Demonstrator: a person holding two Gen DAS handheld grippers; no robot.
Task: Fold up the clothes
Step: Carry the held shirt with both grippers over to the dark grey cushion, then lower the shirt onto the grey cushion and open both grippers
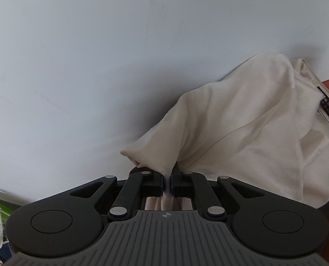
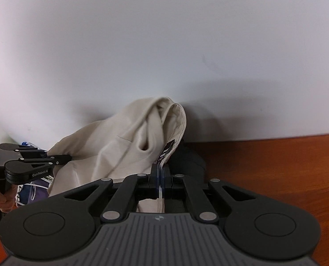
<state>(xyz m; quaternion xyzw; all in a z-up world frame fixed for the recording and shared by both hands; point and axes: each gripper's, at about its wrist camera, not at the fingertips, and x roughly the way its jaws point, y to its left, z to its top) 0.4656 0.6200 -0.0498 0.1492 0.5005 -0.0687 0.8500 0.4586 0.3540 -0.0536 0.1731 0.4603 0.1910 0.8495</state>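
your left gripper (image 1: 168,180) is pinched tight on a bunch of the cream shirt (image 1: 242,133), cloth squeezed between its pads. your right gripper (image 2: 160,177) is clamped just as tight on the shirt's edge by the black label (image 2: 167,149). the shirt hangs between the two, slack and creased, above the white table (image 1: 98,66). a brown wooden floor (image 2: 275,166) shows past the table's edge. your hand (image 2: 5,199) grips the left handle.
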